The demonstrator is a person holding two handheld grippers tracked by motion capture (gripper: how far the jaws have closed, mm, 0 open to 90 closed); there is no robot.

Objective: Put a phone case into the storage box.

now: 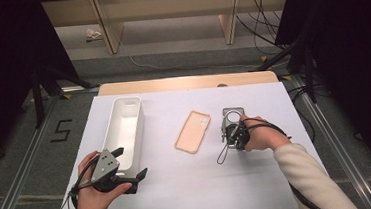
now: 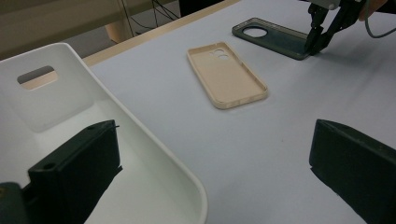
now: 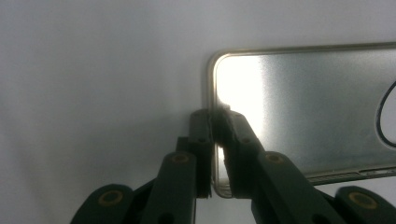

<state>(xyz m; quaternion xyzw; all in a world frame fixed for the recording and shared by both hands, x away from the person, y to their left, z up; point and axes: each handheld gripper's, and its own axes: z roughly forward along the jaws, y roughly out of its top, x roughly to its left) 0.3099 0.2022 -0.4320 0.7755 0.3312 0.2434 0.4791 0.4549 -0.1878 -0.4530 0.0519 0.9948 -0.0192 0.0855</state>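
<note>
A dark translucent phone case [image 1: 234,113] lies flat at the table's right. My right gripper [image 1: 226,131] stands over its near end, and in the right gripper view the right gripper [image 3: 214,119] has its pads pressed on both sides of the dark phone case's [image 3: 303,107] short rim. A beige phone case [image 1: 193,131] lies open side up in the middle of the table, touched by nothing. My left gripper [image 1: 132,162] is open at the near corner of the white bin [image 1: 138,123], one jaw over the bin and one over the table.
The white bin [image 2: 154,149] is long and holds nothing, with a handle slot in its far end wall. A white sheet covers the table [image 1: 190,194]. Beyond the table stand wooden shelf legs, with cables on the floor.
</note>
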